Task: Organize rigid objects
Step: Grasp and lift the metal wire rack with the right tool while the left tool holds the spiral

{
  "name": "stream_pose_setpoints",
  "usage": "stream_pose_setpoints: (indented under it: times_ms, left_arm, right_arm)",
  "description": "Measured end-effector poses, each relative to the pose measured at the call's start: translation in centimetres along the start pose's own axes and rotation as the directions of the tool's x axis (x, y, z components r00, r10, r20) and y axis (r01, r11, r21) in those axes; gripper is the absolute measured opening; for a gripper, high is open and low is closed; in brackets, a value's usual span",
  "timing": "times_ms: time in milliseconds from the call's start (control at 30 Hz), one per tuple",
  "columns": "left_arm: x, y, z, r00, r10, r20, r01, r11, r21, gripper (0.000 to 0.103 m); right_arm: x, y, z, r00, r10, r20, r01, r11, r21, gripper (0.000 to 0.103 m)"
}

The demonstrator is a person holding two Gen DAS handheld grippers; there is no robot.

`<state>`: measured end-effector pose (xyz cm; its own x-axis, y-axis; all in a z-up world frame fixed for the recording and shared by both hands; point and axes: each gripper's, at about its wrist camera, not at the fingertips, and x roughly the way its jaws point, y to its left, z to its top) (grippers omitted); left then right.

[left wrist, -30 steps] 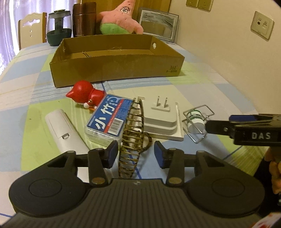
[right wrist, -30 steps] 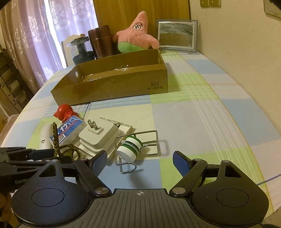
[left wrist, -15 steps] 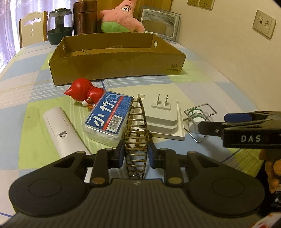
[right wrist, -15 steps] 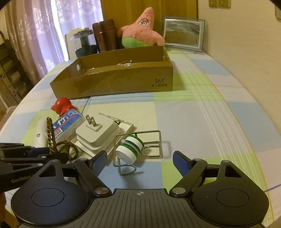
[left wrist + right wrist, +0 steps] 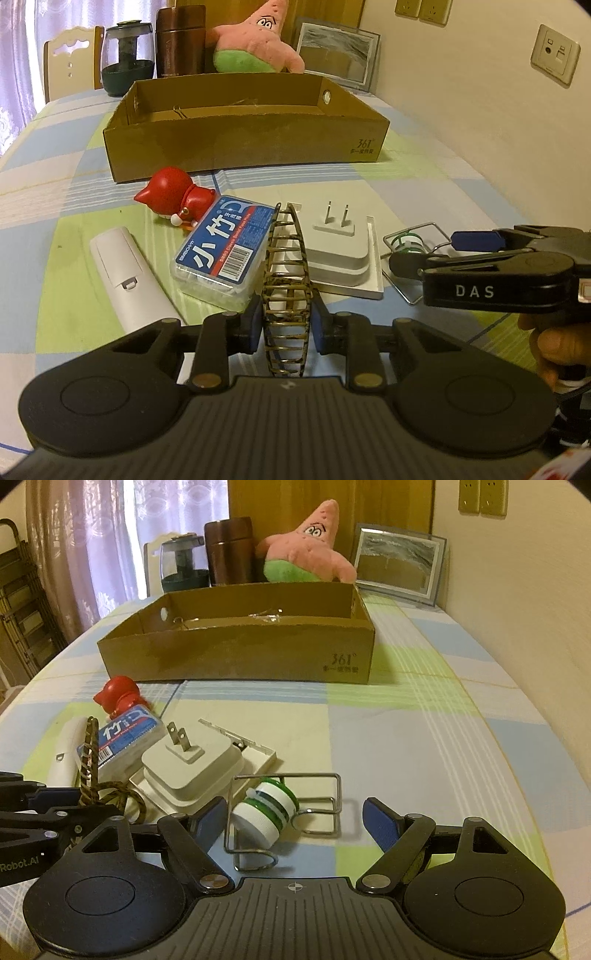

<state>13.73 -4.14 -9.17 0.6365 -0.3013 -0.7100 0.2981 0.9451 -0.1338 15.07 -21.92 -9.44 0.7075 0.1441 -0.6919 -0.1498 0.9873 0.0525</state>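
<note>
Checked cloth covers the worktop (image 5: 424,738). Left tongs (image 5: 286,325) are clamped on a brown claw hair clip (image 5: 286,273), held upright. Right tongs (image 5: 295,818) are closing, pads apart around a green-and-white spool (image 5: 267,812) in a wire holder (image 5: 325,801), untouched. Farther off stands a cardboard box (image 5: 236,661).

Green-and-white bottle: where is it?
Right wrist view, low centre: the green-and-white bottle lies in a wire holder, right of the white plug adapter.
</note>
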Motion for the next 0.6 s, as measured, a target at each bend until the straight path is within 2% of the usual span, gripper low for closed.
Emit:
stream_pose_setpoints:
  times_ms: [200,600]
  left_arm:
    - [0.29,-0.14,0.09,1.000,0.006,-0.010,-0.006,1.000,0.021,0.022]
    - [0.34,0.08,-0.27,1.000,0.015,-0.015,-0.015,1.000,-0.003,0.022]
  right_arm:
    - [0.41,0.41,0.09,1.000,0.010,0.005,-0.009,1.000,-0.020,0.064]
    - [0.07,0.49,-0.07,1.000,0.003,0.025,-0.002,1.000,-0.012,0.063]
